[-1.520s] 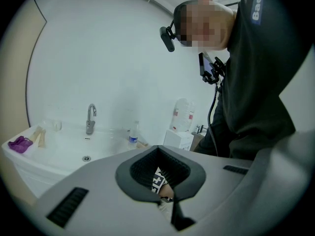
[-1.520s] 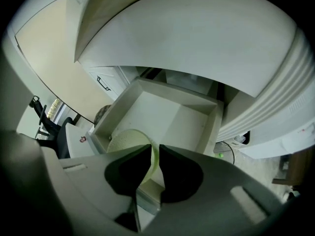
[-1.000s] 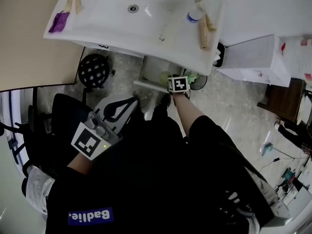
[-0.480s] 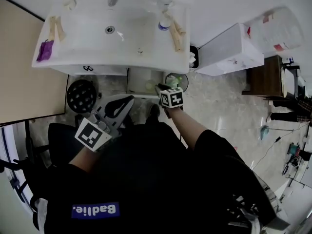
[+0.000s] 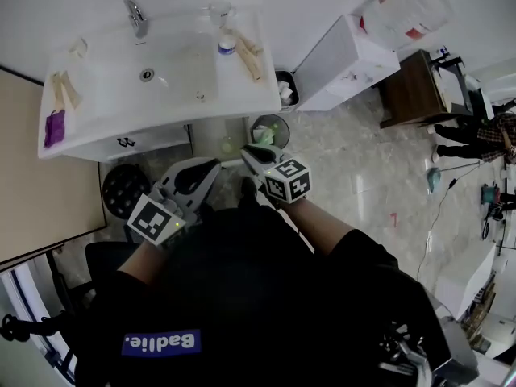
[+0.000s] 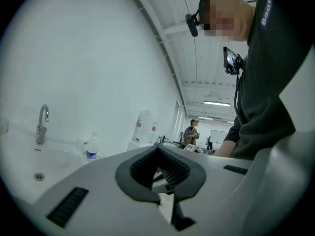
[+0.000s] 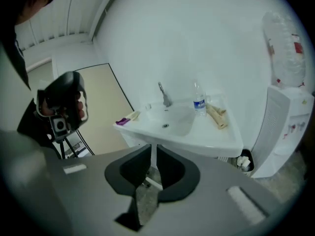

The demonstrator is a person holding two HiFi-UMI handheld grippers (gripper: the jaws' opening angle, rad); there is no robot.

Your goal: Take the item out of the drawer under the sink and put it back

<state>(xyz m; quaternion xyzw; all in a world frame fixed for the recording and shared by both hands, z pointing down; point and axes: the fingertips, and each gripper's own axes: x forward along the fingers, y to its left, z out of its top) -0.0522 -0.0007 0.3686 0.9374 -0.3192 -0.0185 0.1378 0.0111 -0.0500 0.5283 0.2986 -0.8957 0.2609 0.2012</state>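
Note:
The white sink (image 5: 242, 91) fills the upper left of the head view, with a drawer front (image 5: 125, 143) under its rim. Below the basin, a green item (image 5: 264, 134) lies in a dark round container; a pale yellowish thing (image 5: 228, 145) sits beside it. My right gripper (image 5: 248, 155) is just short of that spot. Its jaws are closing, with a narrow gap and nothing between them (image 7: 151, 149). My left gripper (image 5: 214, 165) is held lower left of the drawer, shut and empty (image 6: 158, 149).
On the sink stand a faucet (image 5: 135, 14), a water bottle (image 5: 227, 43), wooden pieces (image 5: 248, 56) and a purple item (image 5: 54, 127). A white water dispenser (image 5: 343, 59) stands to the right, with a small bin (image 5: 285, 89) between. A black stool (image 5: 121, 189) is at the left.
The right gripper has drawn back from under the sink toward my body. The head view has swung, so the sink now sits further left. The left gripper has barely moved.

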